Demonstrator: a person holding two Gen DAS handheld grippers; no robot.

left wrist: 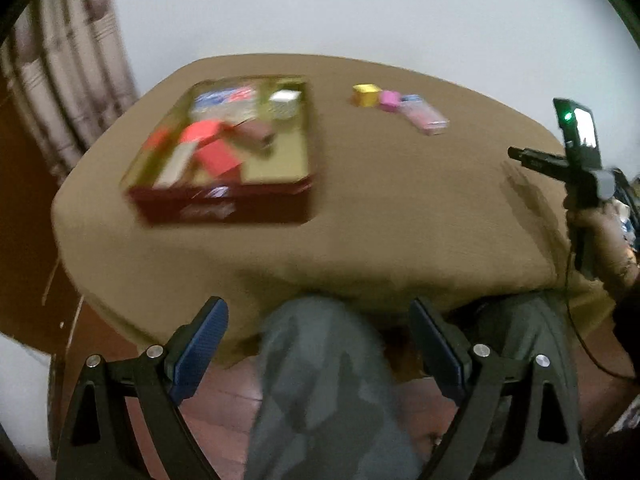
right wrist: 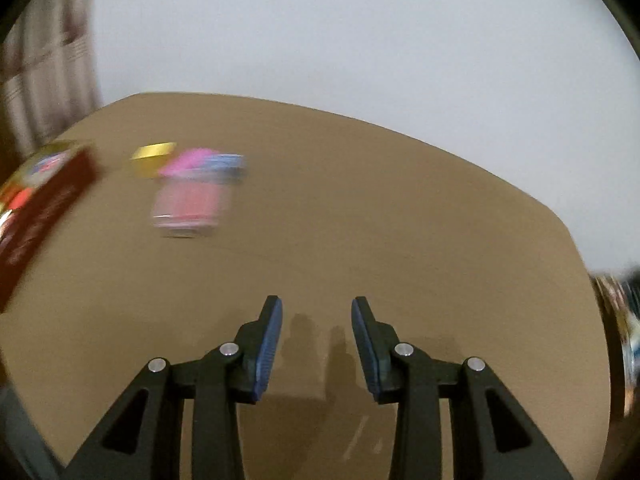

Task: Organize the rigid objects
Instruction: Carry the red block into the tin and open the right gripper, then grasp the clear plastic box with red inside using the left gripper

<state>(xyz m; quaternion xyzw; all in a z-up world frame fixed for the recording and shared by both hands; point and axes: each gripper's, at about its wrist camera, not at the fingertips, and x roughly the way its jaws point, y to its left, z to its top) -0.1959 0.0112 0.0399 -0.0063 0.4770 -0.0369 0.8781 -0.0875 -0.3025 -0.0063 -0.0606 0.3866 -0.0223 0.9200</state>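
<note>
A dark red open box (left wrist: 224, 208) with gold lining sits on the tan table (left wrist: 400, 208) at left. It holds red, white and maroon small boxes, blurred. A yellow box (left wrist: 366, 94), a magenta box (left wrist: 390, 100) and a pink pack with a blue end (left wrist: 426, 118) lie on the table at the far right. My left gripper (left wrist: 318, 344) is open and empty, off the table's near edge above my knee. My right gripper (right wrist: 316, 344) is open and empty over bare table. The yellow box (right wrist: 154, 156), the pink pack (right wrist: 190, 204) and the red box (right wrist: 44, 208) lie ahead to its left.
The right hand-held gripper (left wrist: 576, 160) shows at the right table edge in the left wrist view. A striped curtain (left wrist: 60, 80) hangs at left, a white wall behind. My grey-trousered legs (left wrist: 320, 392) are under the near edge.
</note>
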